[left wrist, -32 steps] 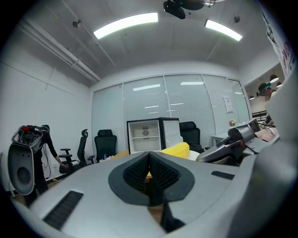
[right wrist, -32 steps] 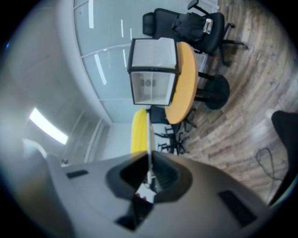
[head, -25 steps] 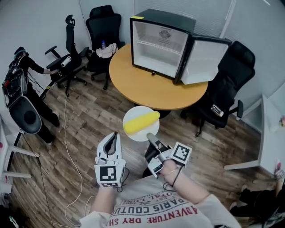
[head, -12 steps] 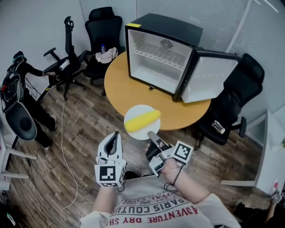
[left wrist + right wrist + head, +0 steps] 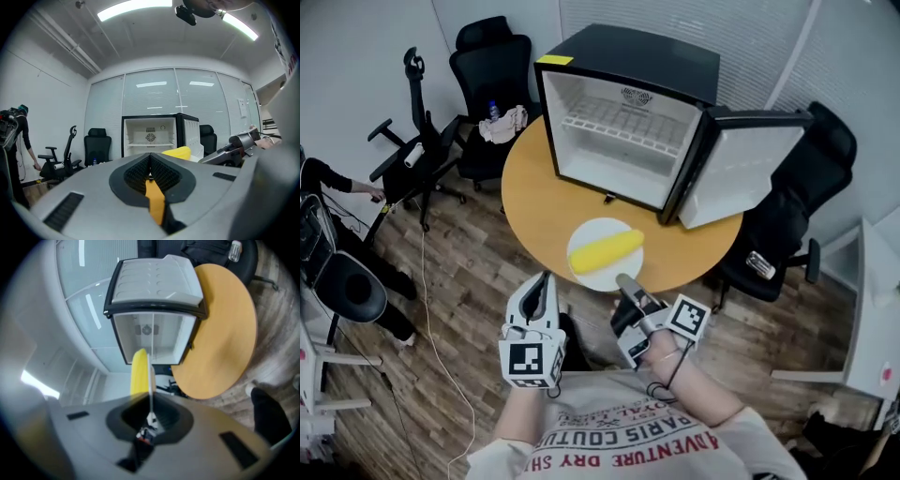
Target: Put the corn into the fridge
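Head view is showing me the corn (image 5: 607,251) lying loose on a white plate (image 5: 602,229), over the near edge of the round desk (image 5: 534,197) and in front of the open fridge (image 5: 619,131). I am judging the plate to be carried rather than set down, though I cannot tell that for sure.

I am watching the right tool (image 5: 626,284) pinching the plate's near rim. In the right gripper view that rim (image 5: 150,380) is showing as a thin white edge clamped between the jaws, with the corn (image 5: 139,371) lying along one side of it. The left tool (image 5: 546,281) is hovering just beside the plate, jaws pressed together on nothing.

I am expecting the corn to handle as a stiff, fairly light cylinder. Nothing is fixing it, so on a smooth plate it is likely to roll as soon as the plate tips. The single hold on the rim is taking the whole load as leverage, and a glossy rim may be slippery in the pads. So I am planning on a firm pinch and a level plate. If I take the corn directly, I am aiming across its middle, jaws square to its length, squeezing gently since kernels bruise.
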The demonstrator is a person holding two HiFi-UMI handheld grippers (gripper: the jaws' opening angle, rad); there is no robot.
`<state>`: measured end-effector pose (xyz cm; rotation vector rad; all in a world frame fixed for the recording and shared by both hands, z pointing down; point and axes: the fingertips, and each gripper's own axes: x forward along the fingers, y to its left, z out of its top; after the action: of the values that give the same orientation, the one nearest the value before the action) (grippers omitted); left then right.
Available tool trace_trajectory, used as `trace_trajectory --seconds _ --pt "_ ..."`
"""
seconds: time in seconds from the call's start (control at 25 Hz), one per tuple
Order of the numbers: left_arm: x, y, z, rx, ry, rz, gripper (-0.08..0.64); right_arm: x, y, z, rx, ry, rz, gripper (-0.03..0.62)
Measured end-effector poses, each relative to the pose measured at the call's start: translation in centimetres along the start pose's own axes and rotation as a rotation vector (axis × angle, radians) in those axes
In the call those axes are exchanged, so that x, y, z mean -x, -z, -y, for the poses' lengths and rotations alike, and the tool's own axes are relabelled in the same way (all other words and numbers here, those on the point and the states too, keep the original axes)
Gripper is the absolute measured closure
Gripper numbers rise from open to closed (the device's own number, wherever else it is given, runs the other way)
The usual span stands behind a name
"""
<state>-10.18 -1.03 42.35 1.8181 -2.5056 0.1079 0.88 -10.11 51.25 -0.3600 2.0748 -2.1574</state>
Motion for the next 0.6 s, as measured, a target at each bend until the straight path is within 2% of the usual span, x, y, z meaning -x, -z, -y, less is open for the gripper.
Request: trace_trajectory --seconds 0.4,0.6 --pt "-13.0 -1.5 -6.5 -0.025 0.240 0.025 0.531 -9.3 -5.1 -2.0 0.004 -0.016 0.247 0.554" --pt "-18.7 -2.5 -6.8 -0.033 0.348 0.033 0.531 -11.2 -8.3 -2.6 -0.003 -0.015 0.363 0.554"
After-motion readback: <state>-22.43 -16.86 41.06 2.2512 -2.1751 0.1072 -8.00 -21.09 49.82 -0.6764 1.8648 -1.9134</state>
